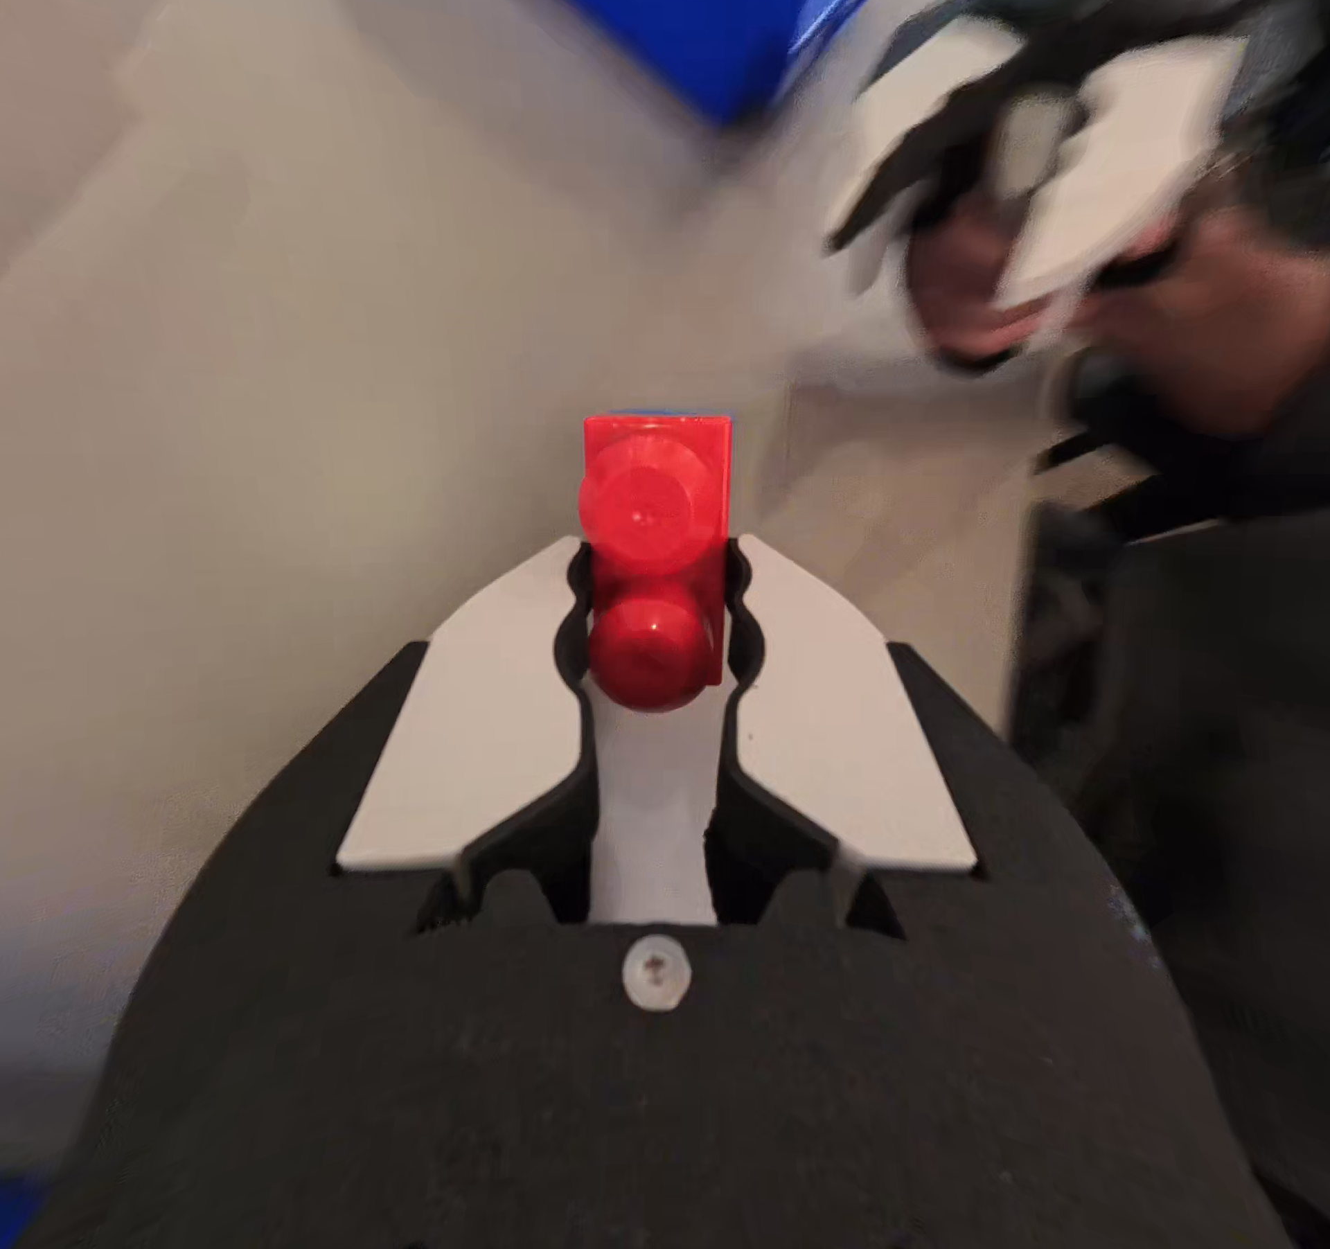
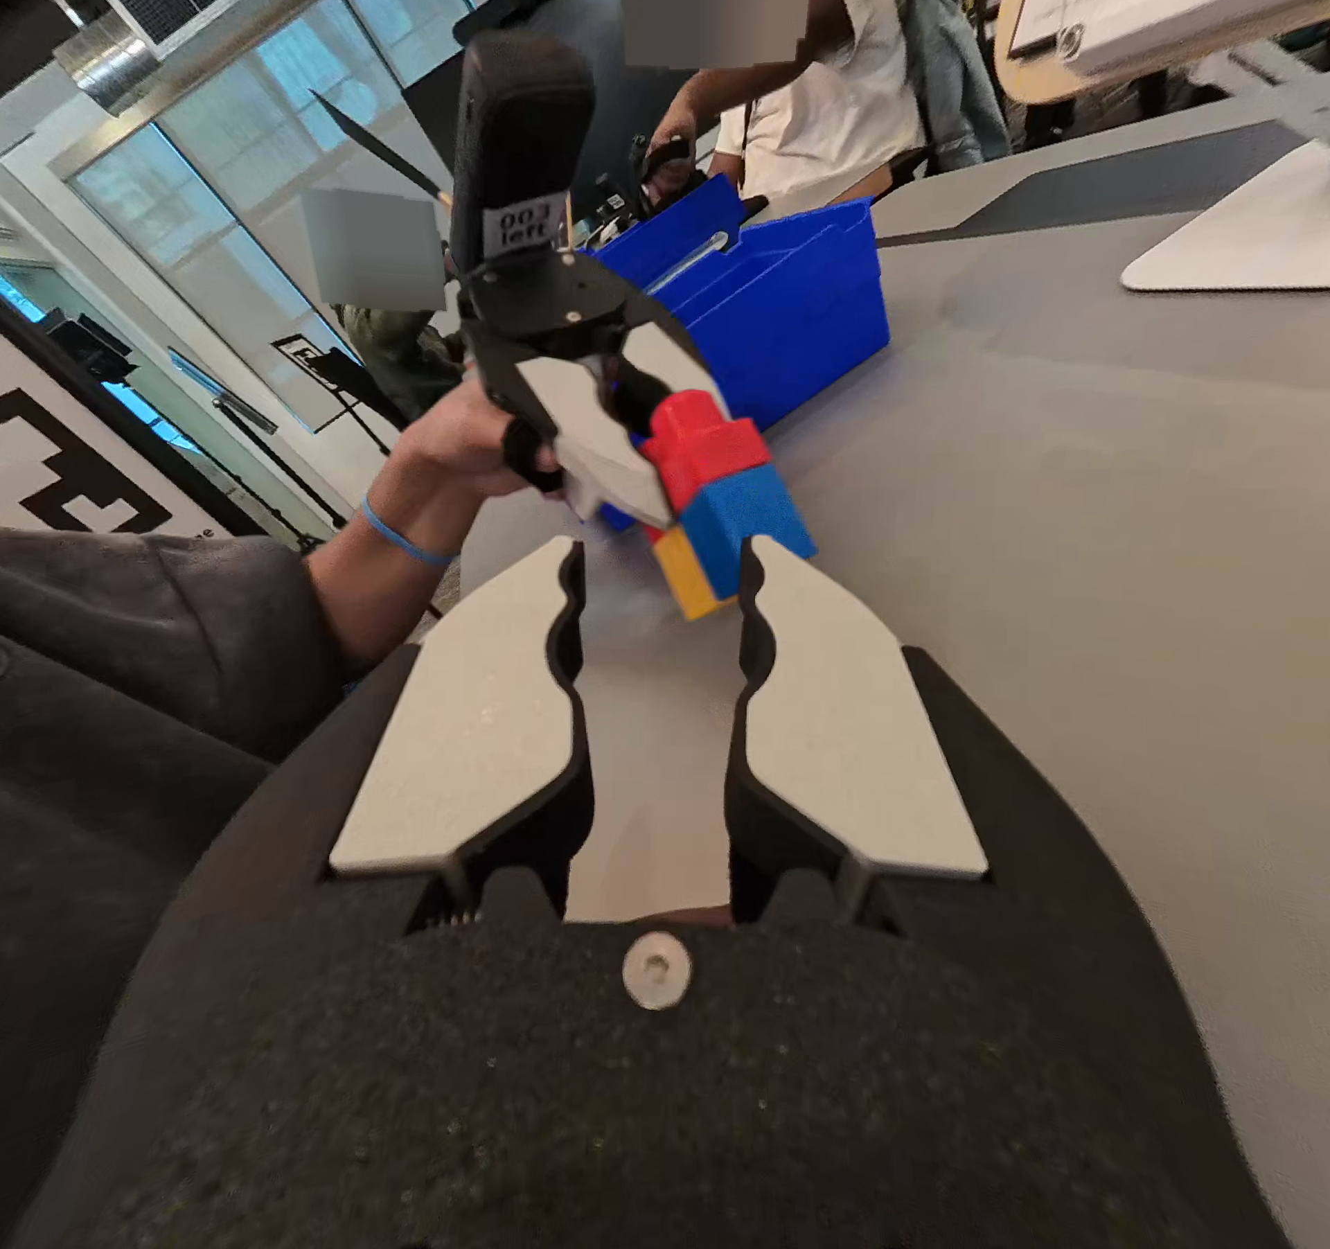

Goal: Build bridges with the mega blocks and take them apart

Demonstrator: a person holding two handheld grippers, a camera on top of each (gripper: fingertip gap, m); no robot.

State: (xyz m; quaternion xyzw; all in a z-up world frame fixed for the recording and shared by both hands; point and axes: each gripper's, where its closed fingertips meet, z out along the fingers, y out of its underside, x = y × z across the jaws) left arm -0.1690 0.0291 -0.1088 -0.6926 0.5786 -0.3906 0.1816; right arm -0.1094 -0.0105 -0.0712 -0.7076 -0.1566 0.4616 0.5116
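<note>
Red plastic fills the left wrist view's centre: the left gripper (image 1: 658,610) is clamped on a red two-stud block (image 1: 651,552), its pale fingers (image 1: 504,667) pressed against the block's sides, studs facing the camera. A thin blue edge peeks past the far end of the red piece, and nothing more of the stack shows from here. Beyond, the grey table (image 1: 288,279) is smeared with motion blur, with the right gripper (image 1: 1043,156) a dark and white streak at upper right and a blue bin (image 1: 676,5) behind.

From the right wrist view the rest comes clear. The right gripper (image 2: 658,567) stands parted with nothing between its fingers, tips just short of the assembly. That assembly hangs off the table in the left gripper (image 2: 648,487): red block (image 2: 702,448) on top, a blue block (image 2: 741,516) under it, a yellow block (image 2: 691,577) lowest and nearest the right fingers. A bare hand (image 2: 468,444) works the left tool's handle, and the blue bin (image 2: 777,307) sits on the table (image 2: 1079,495) just behind.

The risk, as I judge it, lies in the grip being on the red piece alone. If the right fingers close on the yellow or blue block off-centre and pull at an angle, the stud joint may let go at the wrong seam, or the freed piece could spring out and drop to the table. A twist could also lever the red block out of the left fingers.
</note>
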